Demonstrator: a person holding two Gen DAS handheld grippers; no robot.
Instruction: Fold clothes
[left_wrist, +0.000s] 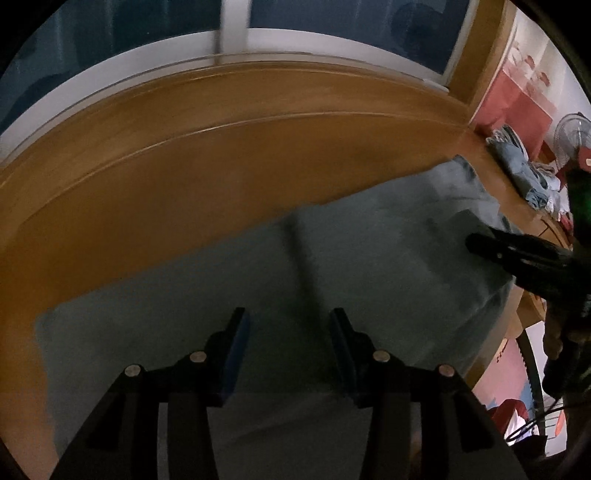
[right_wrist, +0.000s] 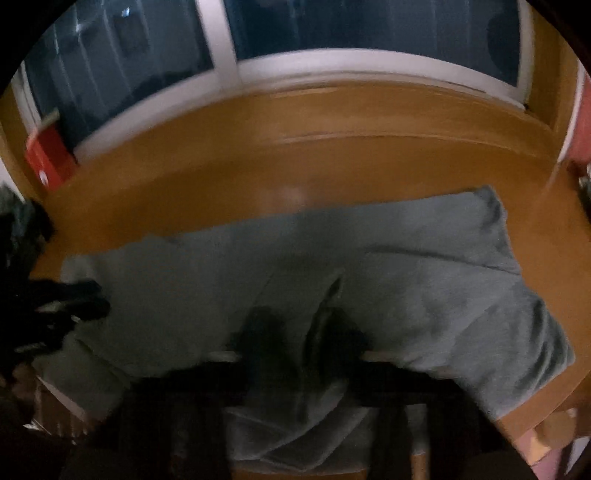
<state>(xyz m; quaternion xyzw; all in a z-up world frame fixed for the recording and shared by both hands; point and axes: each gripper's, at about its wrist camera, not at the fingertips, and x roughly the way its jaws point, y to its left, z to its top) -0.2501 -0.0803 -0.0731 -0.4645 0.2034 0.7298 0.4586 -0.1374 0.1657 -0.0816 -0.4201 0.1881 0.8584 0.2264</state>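
Observation:
A grey-blue garment (left_wrist: 369, 251) lies spread on the wooden table (left_wrist: 184, 177); it also shows in the right wrist view (right_wrist: 424, 273), with its near part hanging over the table's front edge. My left gripper (left_wrist: 288, 350) is open just above the cloth, blue pads apart, nothing between them. My right gripper (right_wrist: 306, 332) is blurred and dark; cloth runs between its fingers at the near edge, and it appears shut on the garment. The right gripper also shows in the left wrist view (left_wrist: 480, 245), tips on the cloth's right part. The left gripper shows at the left of the right wrist view (right_wrist: 85, 299).
A window with a white frame (left_wrist: 229, 40) runs behind the table. A pile of other clothes (left_wrist: 524, 170) lies at the table's far right, with a fan (left_wrist: 572, 136) beyond. A red box (right_wrist: 48, 158) stands at the far left by the window.

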